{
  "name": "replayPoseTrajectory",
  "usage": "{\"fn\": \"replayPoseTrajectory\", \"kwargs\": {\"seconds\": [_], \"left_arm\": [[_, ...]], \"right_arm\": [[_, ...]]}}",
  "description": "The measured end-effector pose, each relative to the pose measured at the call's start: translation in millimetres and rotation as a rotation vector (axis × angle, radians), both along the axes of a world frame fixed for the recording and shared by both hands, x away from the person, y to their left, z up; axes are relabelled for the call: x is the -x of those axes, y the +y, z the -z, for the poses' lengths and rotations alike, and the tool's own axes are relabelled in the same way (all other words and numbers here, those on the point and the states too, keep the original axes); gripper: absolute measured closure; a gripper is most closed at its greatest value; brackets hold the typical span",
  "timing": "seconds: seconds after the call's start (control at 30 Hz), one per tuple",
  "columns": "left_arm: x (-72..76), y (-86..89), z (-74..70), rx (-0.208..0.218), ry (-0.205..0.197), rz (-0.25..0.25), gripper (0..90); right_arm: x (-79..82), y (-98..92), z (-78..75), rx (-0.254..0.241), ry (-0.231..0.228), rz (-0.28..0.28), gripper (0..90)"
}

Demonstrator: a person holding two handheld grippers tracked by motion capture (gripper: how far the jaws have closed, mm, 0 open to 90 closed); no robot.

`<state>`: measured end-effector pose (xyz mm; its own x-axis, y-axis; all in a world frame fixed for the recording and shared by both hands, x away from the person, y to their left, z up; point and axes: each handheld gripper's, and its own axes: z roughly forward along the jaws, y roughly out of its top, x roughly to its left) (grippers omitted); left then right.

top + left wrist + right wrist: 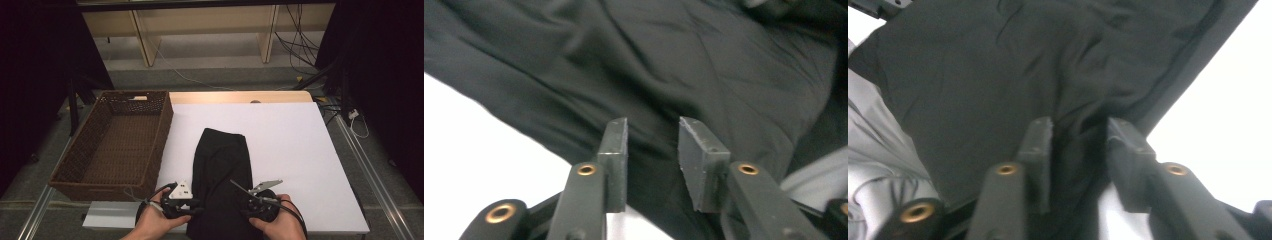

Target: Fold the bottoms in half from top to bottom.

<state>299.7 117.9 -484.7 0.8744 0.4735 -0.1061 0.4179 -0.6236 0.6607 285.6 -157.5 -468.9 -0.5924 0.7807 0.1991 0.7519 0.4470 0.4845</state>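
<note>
Both pairs of fingers stand a little way apart. On my left gripper (651, 131) the pads (616, 150) have a clear gap between them, with the black garment (664, 65) lying behind that gap; they press on nothing. On my right gripper (1078, 132) the pads (1038, 150) are parted about as much, and a ridge of the dark cloth rises into the space between them, but I cannot tell whether it touches either pad.

From the high view, my left gripper (196, 210) sits at the near left edge of the garment (221, 160) and my right gripper (246, 211) at its near right edge, each in one of my hands, pointing in toward the cloth. That garment lies folded into a long strip running away from me, its near end hanging over the table's front edge between my hands.

It rests on a white sheet (295, 150) that covers most of the table; a strip of pale wood (240, 96) shows along the far side. Beyond that the floor is grey, with light wooden frames (145, 45) and loose cables (295, 45), and black curtains (40, 75) at both sides.

A brown woven basket (162, 135) stands just beside the sheet on my left, touching its edge, well apart from my left gripper. Nothing lies between my grippers and the cloth.
</note>
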Motion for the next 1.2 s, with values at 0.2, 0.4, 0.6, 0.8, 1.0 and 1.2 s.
{"fn": "replayPoseTrajectory", "kwargs": {"seconds": [0.2, 0.4, 0.6, 0.8, 1.0, 1.2], "left_arm": [[8.2, -7.2, 0.3, -0.031, -0.011, 0.043, 87.3], [12.3, -6.5, -0.5, -0.021, 0.026, 0.062, 89.6], [21.8, -8.5, -1.3, -0.025, 0.048, 0.102, 89.6], [19.1, -4.1, -5.4, 0.002, 0.014, 0.076, 89.4], [3.0, 8.3, -10.4, 0.077, -0.096, -0.028, 73.2], [-6.5, 12.3, -8.3, 0.120, -0.119, -0.073, 52.3]], "right_arm": [[3.5, 4.5, -0.7, 0.017, 0.007, -0.028, 86.0], [4.1, 1.4, -3.7, 0.005, 0.038, -0.024, 86.6], [5.8, -3.8, -5.6, 0.013, 0.075, -0.042, 86.7], [4.8, -7.1, -7.7, -0.009, 0.063, -0.038, 85.0], [-5.2, -16.3, -5.6, -0.095, -0.045, 0.029, 65.3], [-14.2, -25.6, -8.4, -0.171, -0.166, 0.075, 50.9]]}}
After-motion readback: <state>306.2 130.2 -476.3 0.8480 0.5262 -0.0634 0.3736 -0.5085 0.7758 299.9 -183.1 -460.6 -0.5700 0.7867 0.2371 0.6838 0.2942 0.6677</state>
